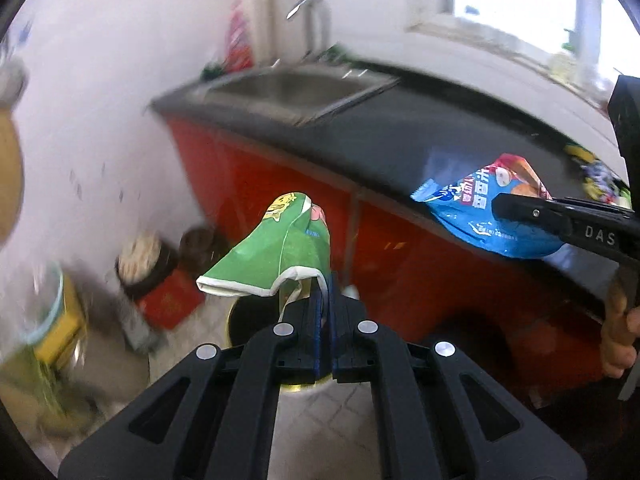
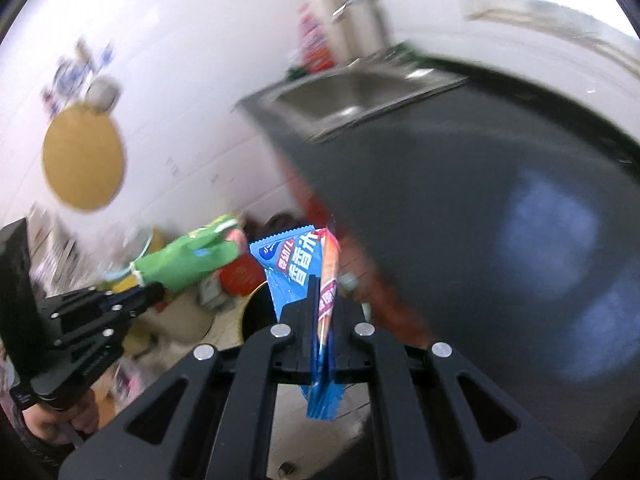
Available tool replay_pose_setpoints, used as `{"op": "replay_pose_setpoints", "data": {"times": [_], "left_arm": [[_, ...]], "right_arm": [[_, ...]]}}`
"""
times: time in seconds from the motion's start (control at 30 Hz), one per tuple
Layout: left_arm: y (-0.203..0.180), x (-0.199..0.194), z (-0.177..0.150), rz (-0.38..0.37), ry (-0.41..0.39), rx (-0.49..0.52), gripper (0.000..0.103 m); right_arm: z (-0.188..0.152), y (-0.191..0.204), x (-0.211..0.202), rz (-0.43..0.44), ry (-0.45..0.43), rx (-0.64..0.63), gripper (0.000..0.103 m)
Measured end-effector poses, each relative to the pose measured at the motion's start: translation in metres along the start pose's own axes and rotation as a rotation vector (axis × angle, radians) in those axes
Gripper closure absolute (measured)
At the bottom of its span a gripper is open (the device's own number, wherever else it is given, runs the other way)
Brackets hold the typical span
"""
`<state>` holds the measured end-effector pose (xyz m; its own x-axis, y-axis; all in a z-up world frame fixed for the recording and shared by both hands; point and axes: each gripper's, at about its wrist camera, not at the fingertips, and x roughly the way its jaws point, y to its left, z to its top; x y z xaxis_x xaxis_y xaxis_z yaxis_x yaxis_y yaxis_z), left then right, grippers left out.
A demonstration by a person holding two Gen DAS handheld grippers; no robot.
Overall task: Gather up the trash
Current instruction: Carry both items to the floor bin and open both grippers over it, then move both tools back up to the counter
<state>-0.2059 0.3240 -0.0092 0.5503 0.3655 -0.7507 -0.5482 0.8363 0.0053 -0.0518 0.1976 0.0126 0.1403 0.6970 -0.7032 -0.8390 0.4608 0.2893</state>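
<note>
My left gripper (image 1: 325, 292) is shut on a crumpled green snack wrapper (image 1: 280, 252), which sticks out past the fingertips in the air. That green wrapper (image 2: 188, 260) and the left gripper (image 2: 154, 292) also show at the left of the right wrist view. My right gripper (image 2: 326, 304) is shut on a blue snack packet (image 2: 296, 268), held edge-on between the pads. In the left wrist view the blue packet (image 1: 476, 212) hangs at the right with the right gripper (image 1: 500, 206) clamped on it. A dark round bin (image 1: 252, 324) stands on the floor below both grippers, also seen as the bin (image 2: 256, 312).
A black counter (image 1: 400, 128) on red cabinets (image 1: 280, 176) runs across, with a steel sink (image 1: 296, 88) at its far end. More wrappers (image 1: 596, 176) lie on the counter at the right. Pots and a red box (image 1: 168, 300) sit on the floor by the white wall.
</note>
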Motion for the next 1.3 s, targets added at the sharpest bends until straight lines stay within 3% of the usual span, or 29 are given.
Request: {"op": "replay_pose_setpoints", "data": {"times": [0.2,0.37,0.5,0.7,0.73,0.77,0.8,0.83,0.87,1.13,1.3], "left_arm": [[0.045,0.081,-0.041,-0.024,0.155,-0.106,0.101],[0.067,0.148,-0.063,-0.086,0.245,-0.200,0.101],[0.080,0.187,-0.074,-0.090,0.294,-0.257,0.101],[0.083,0.208,-0.077,-0.088,0.330,-0.250,0.100],[0.085,0.210,-0.077,-0.082,0.333,-0.251,0.098],[0.086,0.211,-0.078,-0.069,0.347,-0.253,0.085],[0.088,0.212,-0.079,-0.060,0.360,-0.262,0.056],[0.090,0.213,-0.080,-0.054,0.363,-0.274,0.038],[0.093,0.210,-0.081,-0.045,0.351,-0.290,0.021],[0.094,0.208,-0.086,-0.023,0.358,-0.273,0.021],[0.085,0.180,-0.074,-0.011,0.311,-0.246,0.021]], "right_arm": [[-0.010,0.044,0.097,0.027,0.180,-0.056,0.099],[-0.023,0.049,0.177,-0.004,0.284,-0.020,0.099],[-0.030,0.036,0.216,-0.017,0.335,0.030,0.099],[-0.030,0.025,0.242,-0.028,0.377,0.034,0.097],[-0.029,0.025,0.245,-0.028,0.384,0.043,0.093],[-0.028,0.024,0.249,-0.035,0.399,0.053,0.068],[-0.027,0.021,0.251,-0.034,0.408,0.062,0.048],[-0.026,0.020,0.254,-0.028,0.408,0.070,0.020],[-0.025,0.019,0.251,-0.028,0.383,0.074,0.019],[-0.025,0.019,0.245,-0.028,0.361,0.048,0.019],[-0.020,0.034,0.212,0.003,0.316,0.010,0.019]]}}
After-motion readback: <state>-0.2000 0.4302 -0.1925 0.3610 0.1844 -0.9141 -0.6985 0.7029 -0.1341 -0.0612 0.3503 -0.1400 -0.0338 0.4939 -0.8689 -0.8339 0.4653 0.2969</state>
